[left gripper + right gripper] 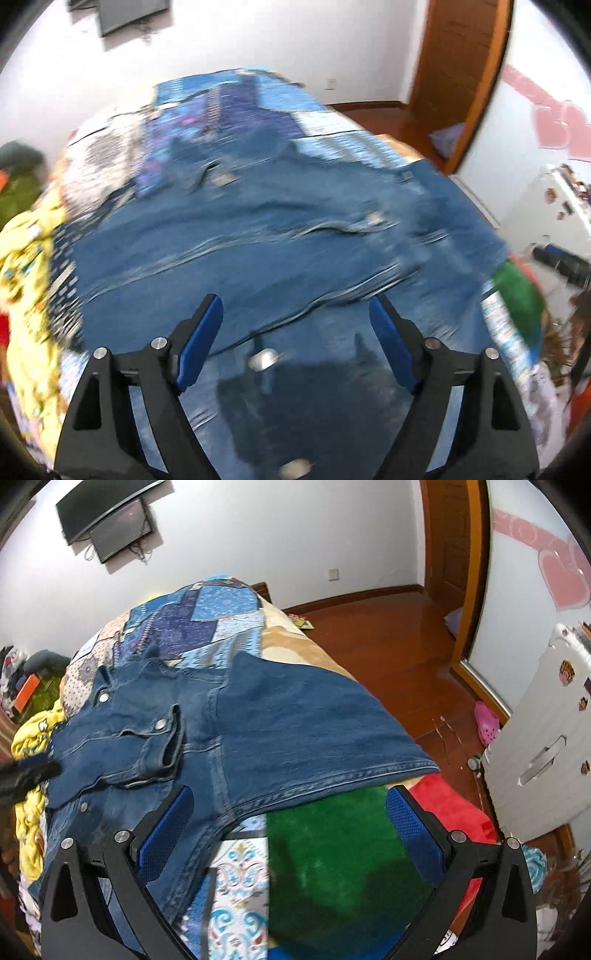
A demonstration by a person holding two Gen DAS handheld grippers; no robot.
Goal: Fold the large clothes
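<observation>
A blue denim jacket (236, 716) lies spread across a bed covered with a blue patchwork quilt (207, 616). One sleeve is folded over the front of the jacket, its buttoned cuff (164, 738) lying near the middle. The jacket's hem edge hangs over a green cloth (332, 856) and a red cloth (450, 808) near the bed's side. A yellow garment (29, 746) is bunched at the jacket's left.

The left hand-held gripper (295, 317) hovers over the denim, its blue-padded fingers spread wide apart and holding nothing; this view is blurred. The right hand-held gripper (288, 812) is also spread wide, empty, above the jacket's hem and the green cloth. A wooden floor (388, 646) lies beyond the bed.
</observation>
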